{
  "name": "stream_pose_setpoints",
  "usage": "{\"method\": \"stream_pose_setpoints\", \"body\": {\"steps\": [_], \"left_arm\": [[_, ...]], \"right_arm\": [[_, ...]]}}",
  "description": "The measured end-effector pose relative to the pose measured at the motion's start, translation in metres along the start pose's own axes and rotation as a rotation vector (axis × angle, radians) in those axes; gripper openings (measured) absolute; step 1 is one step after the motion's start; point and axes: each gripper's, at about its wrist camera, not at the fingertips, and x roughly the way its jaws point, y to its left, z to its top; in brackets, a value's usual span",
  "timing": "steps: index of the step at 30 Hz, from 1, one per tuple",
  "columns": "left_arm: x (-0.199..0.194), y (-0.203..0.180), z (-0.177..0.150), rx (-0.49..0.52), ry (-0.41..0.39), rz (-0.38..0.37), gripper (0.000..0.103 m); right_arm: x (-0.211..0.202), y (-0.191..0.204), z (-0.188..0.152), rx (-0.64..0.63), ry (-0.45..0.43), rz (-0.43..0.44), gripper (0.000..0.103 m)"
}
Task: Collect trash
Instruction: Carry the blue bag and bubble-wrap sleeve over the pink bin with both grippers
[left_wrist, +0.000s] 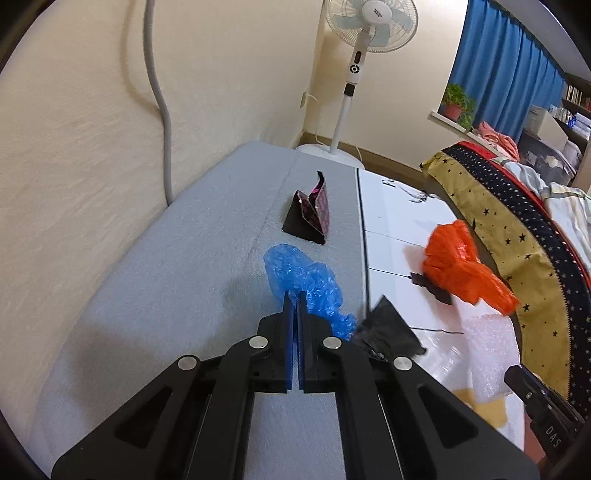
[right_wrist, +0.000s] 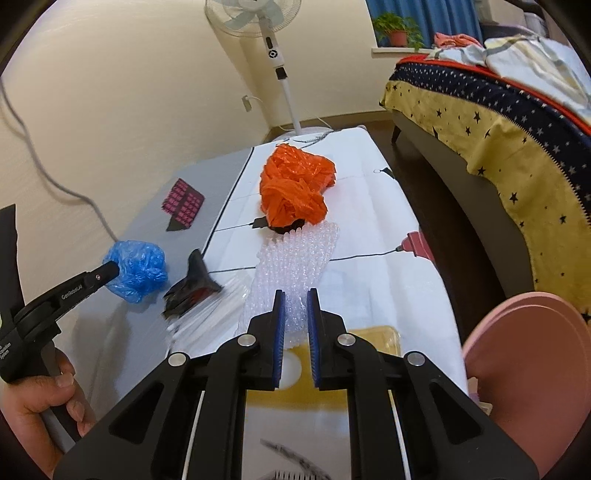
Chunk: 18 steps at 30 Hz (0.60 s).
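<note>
We see the left gripper (left_wrist: 294, 297) clamped on the blue plastic bag (left_wrist: 303, 280) at centre frame. The right gripper (right_wrist: 295, 295), jaws narrowly apart, pinches the bubble wrap (right_wrist: 295, 262) at centre. The orange bag (right_wrist: 293, 192) lies above it. "GenRobot.AI" is printed on the left tool at the lower left of the right view

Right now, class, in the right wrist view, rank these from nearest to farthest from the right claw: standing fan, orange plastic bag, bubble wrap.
1. Bubble wrap: between the right claw fingertips.
2. Orange plastic bag: beyond it, mid-table.
3. Standing fan: by the far wall.
</note>
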Motion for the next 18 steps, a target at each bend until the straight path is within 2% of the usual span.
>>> {"method": "stream_pose_setpoints", "body": {"steps": [9,18], "left_arm": [[-0.066,-0.013,-0.017,0.030,-0.052,-0.017,0.001],[-0.130,-0.046,-0.051,0.102,-0.094,-0.064,0.001]], "right_arm": [[-0.067,0.005,-0.007,-0.043,-0.060,-0.023,0.012],[-0.144,-0.004,-0.018,-0.100,-0.126,-0.084,0.012]]}}
